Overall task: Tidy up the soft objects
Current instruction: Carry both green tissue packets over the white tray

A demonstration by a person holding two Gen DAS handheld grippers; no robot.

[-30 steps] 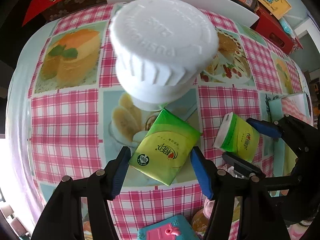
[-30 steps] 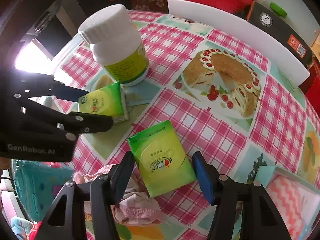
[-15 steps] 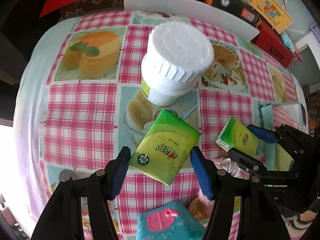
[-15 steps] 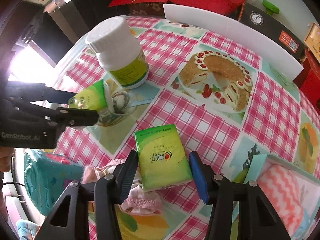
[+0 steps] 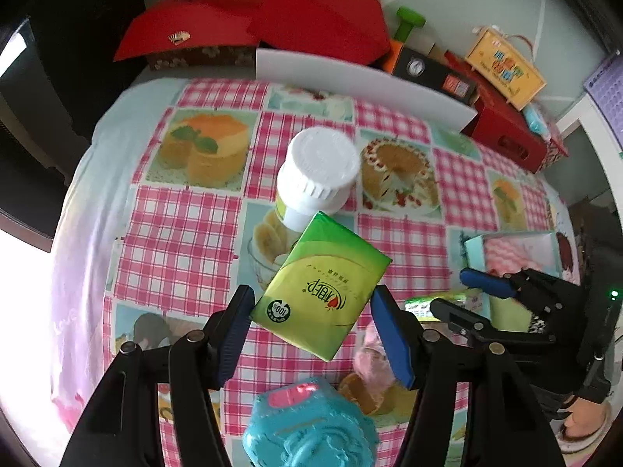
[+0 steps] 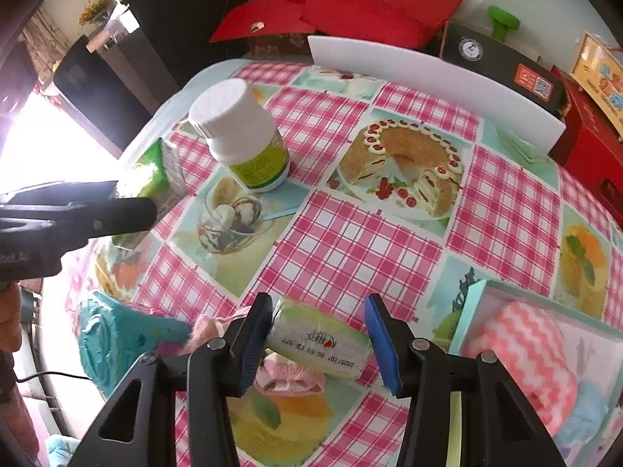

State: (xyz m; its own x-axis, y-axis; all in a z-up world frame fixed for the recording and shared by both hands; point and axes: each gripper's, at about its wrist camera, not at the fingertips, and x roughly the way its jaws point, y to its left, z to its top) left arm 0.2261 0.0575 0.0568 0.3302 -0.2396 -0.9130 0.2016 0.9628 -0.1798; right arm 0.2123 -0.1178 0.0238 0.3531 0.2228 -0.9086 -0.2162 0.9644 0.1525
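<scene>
Both grippers have a green tissue pack each right now. The left gripper (image 5: 311,311) is clamped on a tissue pack (image 5: 320,286) held by its corners between the blue pads, up off the table and tilted diagonally, with the printed face toward the camera. Behind it, further away on the pink checked tablecloth (image 5: 187,233), stands a white-capped bottle (image 5: 315,173) with a yellow-green label, upright. Over on the right side of that view you can see the right gripper (image 5: 451,292) with the second tissue pack (image 5: 432,303) edge-on between its fingers. From the right wrist view, the right gripper (image 6: 317,334) is squeezing that second tissue pack (image 6: 319,340), which is lying sort of flat between the pads with a printed date code facing up, and it's lifted above a crumpled pink cloth (image 6: 288,377) on the table. To the near right there's a pale blue box (image 6: 467,311) holding a pink-and-white zigzag towel (image 6: 525,354). Near left is a teal container (image 6: 113,334), bumpy on the outside. Far side of the table has a white board (image 6: 428,74) standing on edge, and behind it red boxes (image 6: 350,4) and a black box (image 6: 506,66).
</scene>
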